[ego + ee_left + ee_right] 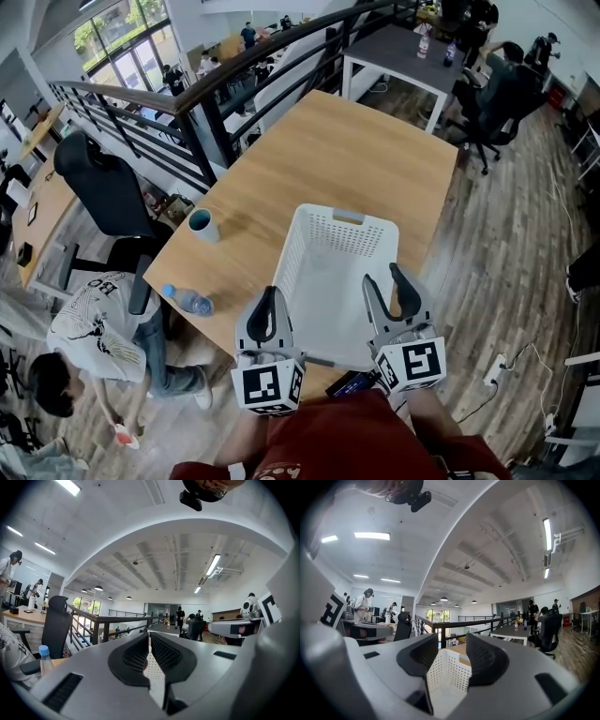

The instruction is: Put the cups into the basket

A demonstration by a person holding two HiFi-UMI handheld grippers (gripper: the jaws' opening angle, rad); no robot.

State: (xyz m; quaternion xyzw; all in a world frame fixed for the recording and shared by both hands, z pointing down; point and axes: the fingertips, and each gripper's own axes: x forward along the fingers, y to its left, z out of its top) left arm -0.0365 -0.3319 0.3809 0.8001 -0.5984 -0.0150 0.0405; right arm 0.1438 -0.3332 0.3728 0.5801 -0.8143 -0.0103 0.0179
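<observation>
Well beyond left hand-held gripper, cup

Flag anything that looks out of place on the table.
Nothing is spilled or broken. The bottle stands right at the table's near left corner, where a knock might tip it off. The cup is upright; the basket is empty.

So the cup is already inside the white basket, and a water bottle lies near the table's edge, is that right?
Not quite. The cup stands on the table outside the basket, to its left in the head view. The water bottle does lie near the table's edge.
</observation>
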